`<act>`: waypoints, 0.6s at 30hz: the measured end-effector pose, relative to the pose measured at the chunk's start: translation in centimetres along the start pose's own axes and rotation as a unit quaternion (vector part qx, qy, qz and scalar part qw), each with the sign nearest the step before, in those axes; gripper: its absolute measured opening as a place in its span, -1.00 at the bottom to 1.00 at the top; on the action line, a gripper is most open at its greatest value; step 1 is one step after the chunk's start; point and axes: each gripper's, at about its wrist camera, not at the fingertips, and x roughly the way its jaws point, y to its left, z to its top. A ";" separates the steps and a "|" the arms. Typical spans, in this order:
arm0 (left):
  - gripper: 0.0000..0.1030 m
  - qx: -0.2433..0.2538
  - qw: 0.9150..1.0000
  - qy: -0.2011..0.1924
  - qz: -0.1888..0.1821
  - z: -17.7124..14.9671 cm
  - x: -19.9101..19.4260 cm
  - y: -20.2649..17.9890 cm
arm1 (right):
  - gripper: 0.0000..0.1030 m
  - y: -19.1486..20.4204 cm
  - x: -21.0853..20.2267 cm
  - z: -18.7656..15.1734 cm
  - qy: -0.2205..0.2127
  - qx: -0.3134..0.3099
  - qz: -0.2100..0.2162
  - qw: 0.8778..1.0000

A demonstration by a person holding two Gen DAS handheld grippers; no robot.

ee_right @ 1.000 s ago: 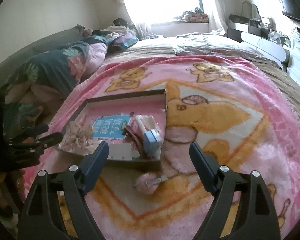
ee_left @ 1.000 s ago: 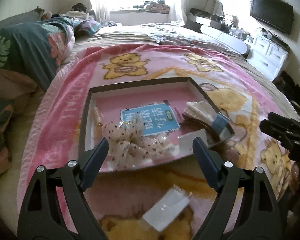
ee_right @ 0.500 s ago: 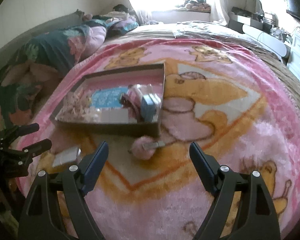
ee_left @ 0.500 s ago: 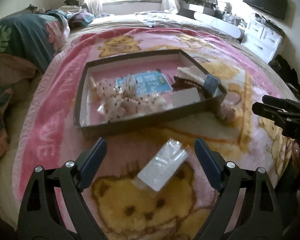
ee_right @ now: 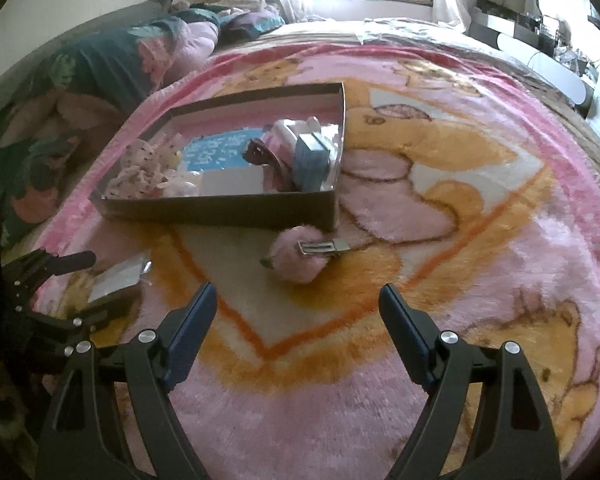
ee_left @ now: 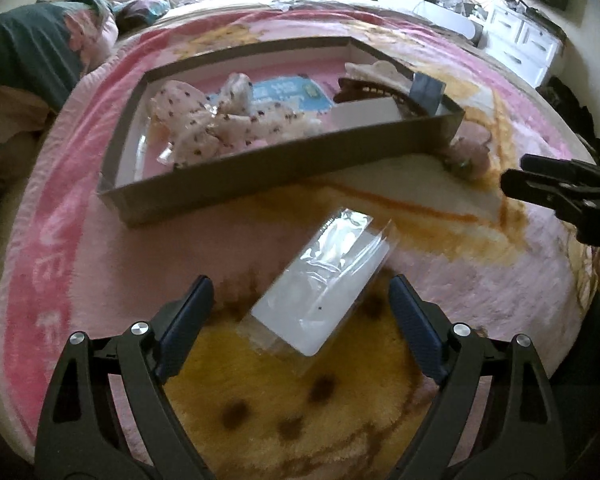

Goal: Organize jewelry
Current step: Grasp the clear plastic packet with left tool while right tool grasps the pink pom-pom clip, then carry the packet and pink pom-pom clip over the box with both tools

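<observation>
A shallow brown box (ee_left: 236, 178) (ee_right: 220, 210) lies on the pink bear blanket and holds a dotted fabric bow (ee_left: 204, 120), a blue card, a claw clip and a small blue box (ee_right: 310, 156). In front of it lies a clear plastic packet (ee_left: 324, 280) (ee_right: 116, 280). My left gripper (ee_left: 300, 300) hangs open just above that packet, which sits between the fingers without touching them. A pink pompom hair clip (ee_right: 300, 258) (ee_left: 466, 156) lies by the box's near right corner. My right gripper (ee_right: 296, 308) is open a little short of the clip.
The blanket (ee_right: 460, 240) covers a bed. Folded dark floral bedding (ee_right: 100, 68) is piled at the far left. A white dresser (ee_left: 516, 44) and a wall television stand at the right, past the bed's edge. The right gripper shows at the left view's right edge.
Both grippers have sunk toward the blanket and tilted down. The packet now lies between the left fingers, and the pompom clip is closer to the right gripper. Both stayed open.
</observation>
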 end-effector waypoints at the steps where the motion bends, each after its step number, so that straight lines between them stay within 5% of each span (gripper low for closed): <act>1: 0.59 0.002 1.000 0.001 -0.002 0.0 0.1 -0.2 | 0.59 -0.2 0.4 0.2 0.003 0.007 0.004 1.000; 3: 0.53 0.009 1.000 0.001 -0.003 0.1 0.3 -0.5 | 0.58 -0.6 1.1 0.4 0.010 0.029 0.011 0.999; 8: -0.10 0.022 1.000 0.003 -0.018 0.1 0.7 -1.6 | 0.23 -1.0 2.6 0.8 0.023 0.080 0.036 0.996; 12: -0.16 0.024 1.000 0.002 -0.019 -0.1 0.4 -2.1 | -0.25 -0.8 3.4 1.3 0.021 0.101 0.045 0.994; 18: -0.20 0.000 0.999 0.001 -0.035 -0.3 -0.7 -1.3 | -0.42 -0.4 3.3 1.3 0.012 0.102 0.048 0.994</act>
